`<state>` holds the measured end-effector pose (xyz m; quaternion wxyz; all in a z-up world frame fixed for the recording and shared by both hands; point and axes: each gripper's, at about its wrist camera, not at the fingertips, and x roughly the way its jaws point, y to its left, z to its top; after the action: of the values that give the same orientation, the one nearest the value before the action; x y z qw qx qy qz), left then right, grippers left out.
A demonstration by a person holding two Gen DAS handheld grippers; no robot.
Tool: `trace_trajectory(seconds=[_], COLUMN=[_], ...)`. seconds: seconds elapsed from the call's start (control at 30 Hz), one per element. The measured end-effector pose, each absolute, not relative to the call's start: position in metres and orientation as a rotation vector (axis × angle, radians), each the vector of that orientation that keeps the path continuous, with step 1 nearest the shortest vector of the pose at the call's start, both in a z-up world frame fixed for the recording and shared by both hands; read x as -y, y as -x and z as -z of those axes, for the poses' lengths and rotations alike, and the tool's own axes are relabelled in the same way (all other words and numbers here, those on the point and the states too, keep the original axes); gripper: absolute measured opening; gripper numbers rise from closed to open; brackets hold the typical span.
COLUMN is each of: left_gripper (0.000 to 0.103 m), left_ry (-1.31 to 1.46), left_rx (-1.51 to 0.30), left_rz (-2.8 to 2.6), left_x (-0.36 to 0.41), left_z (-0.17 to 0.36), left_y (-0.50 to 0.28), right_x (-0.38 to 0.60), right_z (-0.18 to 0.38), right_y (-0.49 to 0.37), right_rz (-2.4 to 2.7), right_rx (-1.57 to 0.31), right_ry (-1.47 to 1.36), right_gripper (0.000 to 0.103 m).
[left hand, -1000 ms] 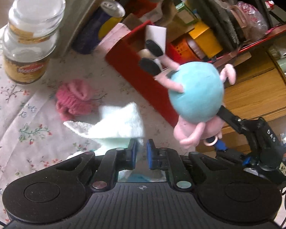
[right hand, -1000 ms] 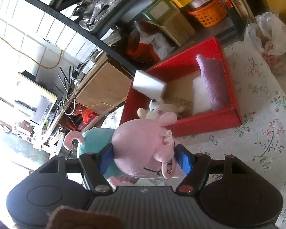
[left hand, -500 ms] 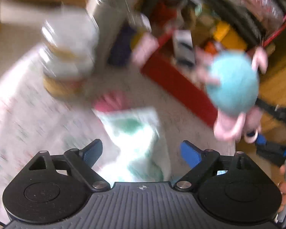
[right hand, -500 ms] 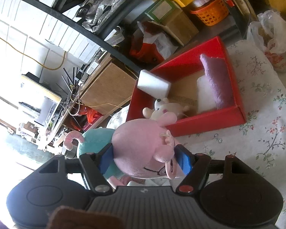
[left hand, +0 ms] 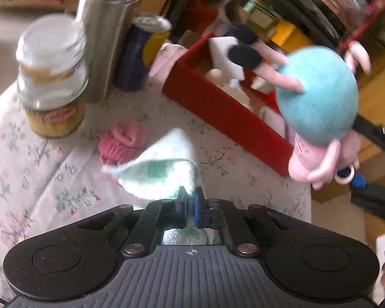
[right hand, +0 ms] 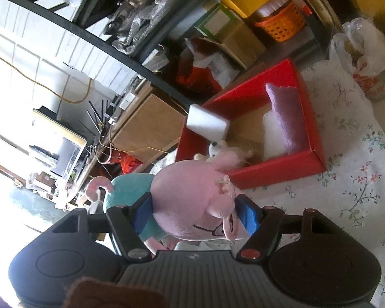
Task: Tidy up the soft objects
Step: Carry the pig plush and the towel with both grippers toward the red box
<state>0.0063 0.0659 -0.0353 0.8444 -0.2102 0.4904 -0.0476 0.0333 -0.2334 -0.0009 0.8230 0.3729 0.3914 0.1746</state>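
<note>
Motion blur softened the left wrist view. The left gripper (left hand: 190,200) was clenched on the white-and-green cloth (left hand: 164,174), lifted beside the pink sock (left hand: 123,141). The right gripper (right hand: 192,211) grasped the pig plush (right hand: 195,205), which hid part of the red box (right hand: 277,172).

Jar (left hand: 52,77) left of box (left hand: 225,113) (sock (left hand: 124,142) between), on tablecloth (left hand: 33,174).

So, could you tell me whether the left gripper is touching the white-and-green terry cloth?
Touching: the left wrist view shows the left gripper shut on the cloth's edge.
</note>
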Motion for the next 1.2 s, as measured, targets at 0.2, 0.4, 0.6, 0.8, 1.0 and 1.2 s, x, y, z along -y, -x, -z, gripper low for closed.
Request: trace_trajectory(seconds=[0.2,0.4,0.6,0.8,1.0,1.2], left_gripper=[0.0,0.0,0.0,0.0,0.0,0.0], left_ry=[0.295,0.252,0.314,0.345,0.381,0.404], left_rx=[-1.031,-0.965,-0.916,-0.837,-0.795,-0.764], left_rz=[0.073,0.08,0.109,0.168,0.168,0.177], left_x=[-0.044,-0.037,-0.036,-0.029,-0.028,-0.023], left_z=[0.035,0.011,-0.011,-0.041,-0.058,-0.083], left_y=[-0.006,-0.006,-0.008,-0.004,-0.002,-0.01], right_x=[0.228,0.232,0.238,0.243,0.251,0.27], right_z=[-0.002,-0.006,-0.019,-0.025,-0.035,-0.055], right_y=[-0.031,-0.03,-0.024,-0.022,-0.016,-0.007], right_rz=[-0.387,-0.39,-0.364,-0.352,-0.349,-0.37], right_rx=[-0.831,-0.811,-0.749,-0.724,-0.701,-0.619], right_ry=[-0.787,-0.796,-0.756,-0.771,-0.783,-0.869], right_gripper=[0.042,0.042,0.042,0.042,0.042,0.019])
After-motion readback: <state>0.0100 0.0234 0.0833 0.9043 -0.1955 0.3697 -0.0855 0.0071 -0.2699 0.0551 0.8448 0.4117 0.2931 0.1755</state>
